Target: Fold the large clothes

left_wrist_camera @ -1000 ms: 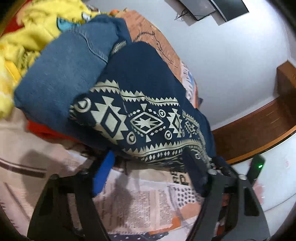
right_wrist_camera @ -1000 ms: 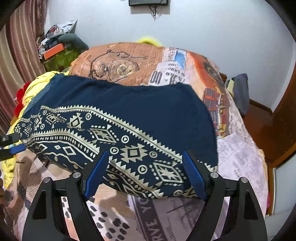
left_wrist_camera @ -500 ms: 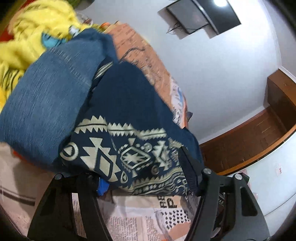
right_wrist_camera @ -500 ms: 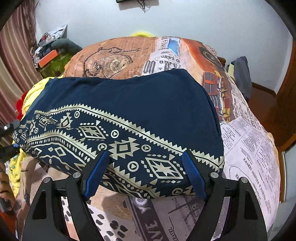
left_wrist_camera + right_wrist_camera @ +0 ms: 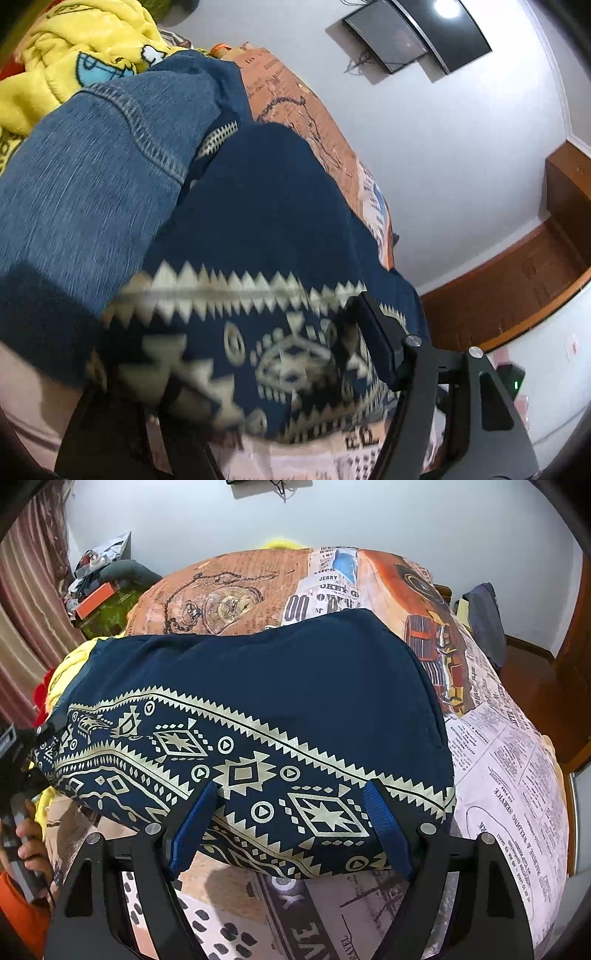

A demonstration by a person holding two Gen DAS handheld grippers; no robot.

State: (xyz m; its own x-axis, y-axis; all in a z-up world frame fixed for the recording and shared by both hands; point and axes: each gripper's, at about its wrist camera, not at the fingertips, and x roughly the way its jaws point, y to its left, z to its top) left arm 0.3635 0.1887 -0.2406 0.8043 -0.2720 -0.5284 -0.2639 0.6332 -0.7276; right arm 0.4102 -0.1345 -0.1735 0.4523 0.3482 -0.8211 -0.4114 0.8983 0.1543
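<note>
Navy patterned garment (image 5: 258,716) is lying folded on the bed (image 5: 517,775), long axis running between both hands. Right gripper (image 5: 291,827) is straddling its near hem, fingers wide, not pinching. Left gripper (image 5: 258,373) is poking into the opposite end, grip indeterminate.

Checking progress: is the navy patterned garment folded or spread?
Folded: the navy patterned garment lies as a compact rectangular bundle with rounded edges on the bed.
</note>
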